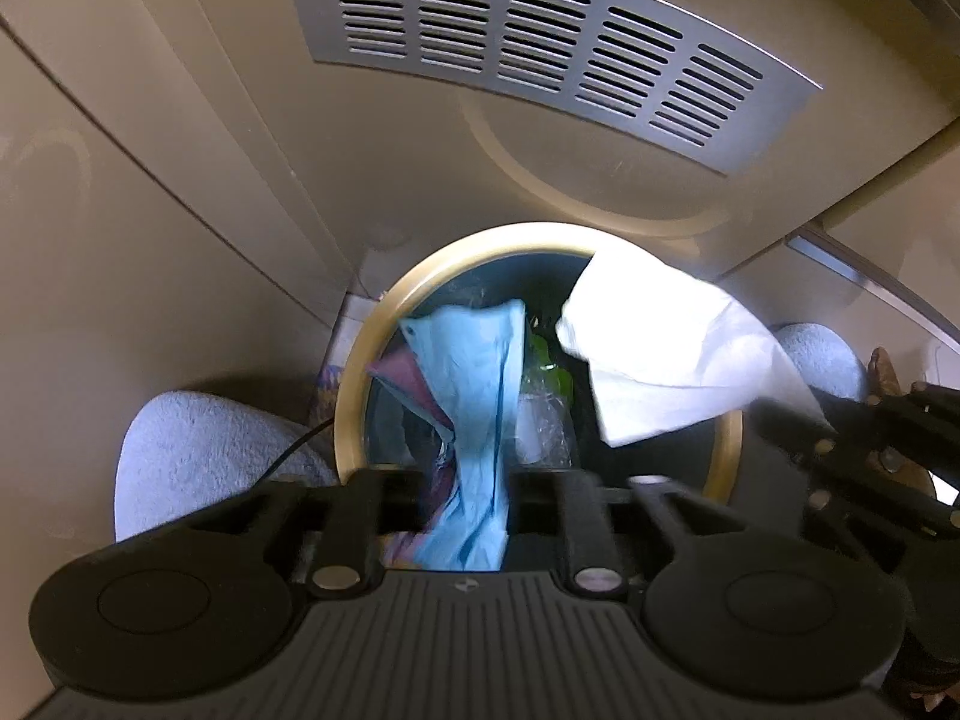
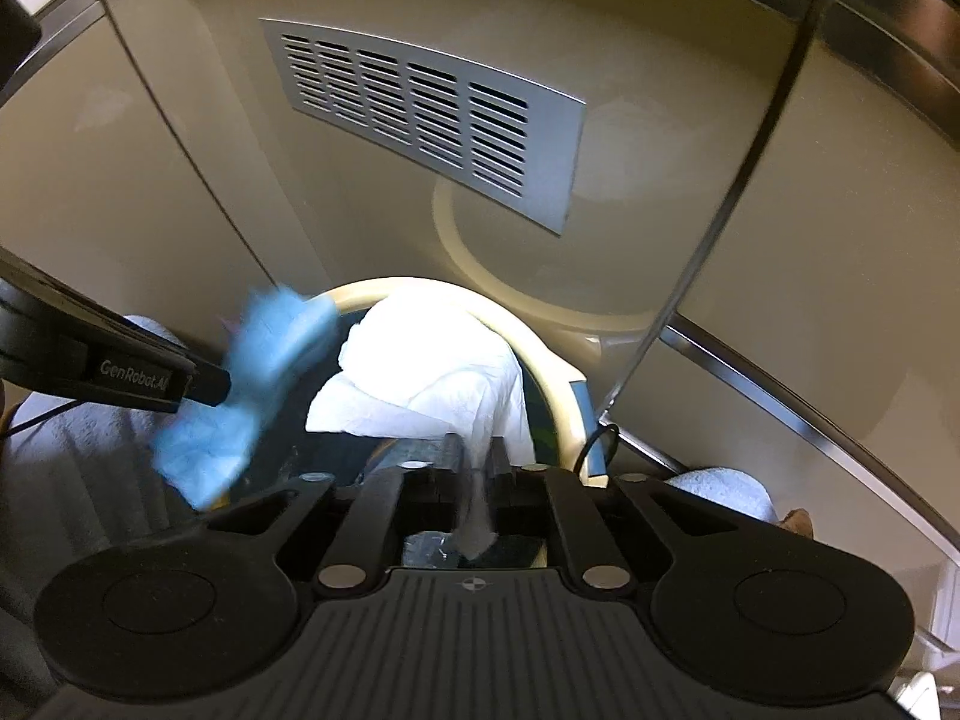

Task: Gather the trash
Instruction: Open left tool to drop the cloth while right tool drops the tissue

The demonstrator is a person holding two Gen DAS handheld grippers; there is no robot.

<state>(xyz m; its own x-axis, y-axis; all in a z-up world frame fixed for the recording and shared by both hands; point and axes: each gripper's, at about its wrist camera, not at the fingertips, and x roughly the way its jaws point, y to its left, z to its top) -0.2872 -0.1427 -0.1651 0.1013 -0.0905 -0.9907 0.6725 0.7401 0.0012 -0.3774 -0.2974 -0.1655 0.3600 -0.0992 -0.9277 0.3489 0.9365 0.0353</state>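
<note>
The blue wrapper (image 1: 474, 420) hangs lengthwise between the jaws of the left gripper (image 1: 468, 516), directly over the mouth of the trash bin (image 1: 360, 372). The jaws stand apart on either side of it; the pads do not appear to press it. The white tissue (image 2: 432, 372) trails from the right gripper (image 2: 477, 480), whose narrow jaw gap brackets a thin tail; pad contact cannot be confirmed. Both items lie straight ahead of their grippers, long axes pointing down into the bin. A vent grille (image 1: 540, 48) sits on the cabinet beyond.
</note>
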